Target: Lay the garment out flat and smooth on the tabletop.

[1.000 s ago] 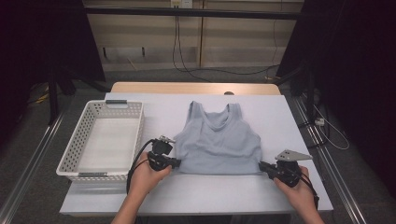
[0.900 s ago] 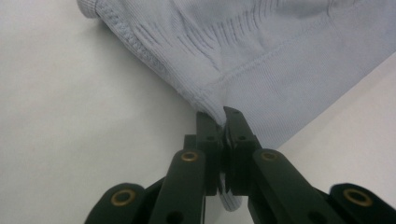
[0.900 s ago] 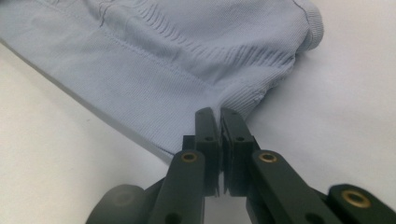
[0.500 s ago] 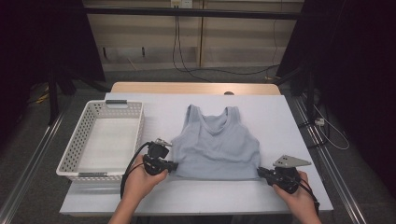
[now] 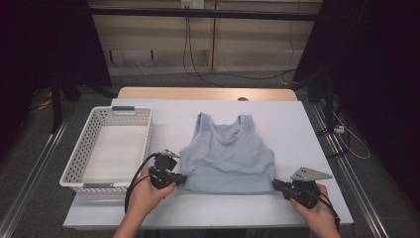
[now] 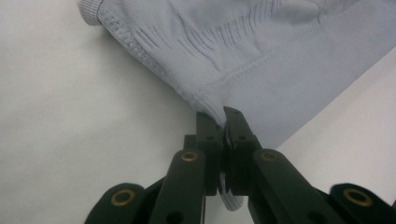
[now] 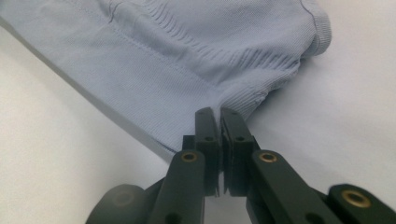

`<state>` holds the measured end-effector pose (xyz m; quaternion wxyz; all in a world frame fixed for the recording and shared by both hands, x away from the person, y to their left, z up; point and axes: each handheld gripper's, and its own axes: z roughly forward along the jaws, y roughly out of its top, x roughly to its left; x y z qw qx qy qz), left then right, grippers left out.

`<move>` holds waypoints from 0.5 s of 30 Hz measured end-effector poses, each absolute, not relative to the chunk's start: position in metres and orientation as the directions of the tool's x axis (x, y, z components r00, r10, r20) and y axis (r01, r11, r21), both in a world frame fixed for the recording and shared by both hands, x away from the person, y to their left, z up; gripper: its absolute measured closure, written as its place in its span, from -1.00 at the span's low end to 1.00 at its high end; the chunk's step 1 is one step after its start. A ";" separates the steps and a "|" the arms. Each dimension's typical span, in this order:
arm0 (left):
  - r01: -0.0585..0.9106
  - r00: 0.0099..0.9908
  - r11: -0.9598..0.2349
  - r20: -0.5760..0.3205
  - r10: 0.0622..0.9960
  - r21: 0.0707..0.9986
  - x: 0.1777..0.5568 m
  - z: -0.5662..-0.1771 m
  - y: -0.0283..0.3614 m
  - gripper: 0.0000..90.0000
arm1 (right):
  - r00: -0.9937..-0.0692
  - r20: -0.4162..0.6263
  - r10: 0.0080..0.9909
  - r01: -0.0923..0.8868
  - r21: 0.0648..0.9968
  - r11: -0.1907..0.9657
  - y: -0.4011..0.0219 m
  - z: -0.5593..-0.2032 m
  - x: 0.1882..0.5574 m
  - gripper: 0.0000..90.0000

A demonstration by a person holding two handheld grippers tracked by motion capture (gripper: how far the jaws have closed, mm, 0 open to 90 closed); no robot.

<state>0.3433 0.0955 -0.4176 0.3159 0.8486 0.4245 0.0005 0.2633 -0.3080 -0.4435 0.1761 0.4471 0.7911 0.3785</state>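
While the white tabletop carries a white mesh basket along its left edge, a pale blue tank top lies flat near the middle, hem toward the near edge. The left gripper has its jaws pinched tight on the hem's left corner, and the right gripper is clamped likewise on the hem's right corner.

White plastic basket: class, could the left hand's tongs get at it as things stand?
Probably not yet: the left tongs are shut on the pale blue ribbed top. The white plastic basket sits close beside them, with nothing between.
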 end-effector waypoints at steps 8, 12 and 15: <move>0.724 0.634 -0.424 -0.283 0.720 0.545 0.335 -0.415 0.102 0.93 | -0.543 0.044 0.838 0.565 0.757 0.327 -0.305 -0.446 0.261 0.94; 0.725 0.632 -0.425 -0.278 0.724 0.542 0.331 -0.415 0.106 0.93 | -0.550 0.022 0.835 0.566 0.745 0.353 -0.298 -0.447 0.262 0.94; 0.729 0.629 -0.424 -0.280 0.725 0.537 0.331 -0.415 0.105 0.93 | -0.548 0.037 0.835 0.564 0.754 0.337 -0.299 -0.444 0.260 0.94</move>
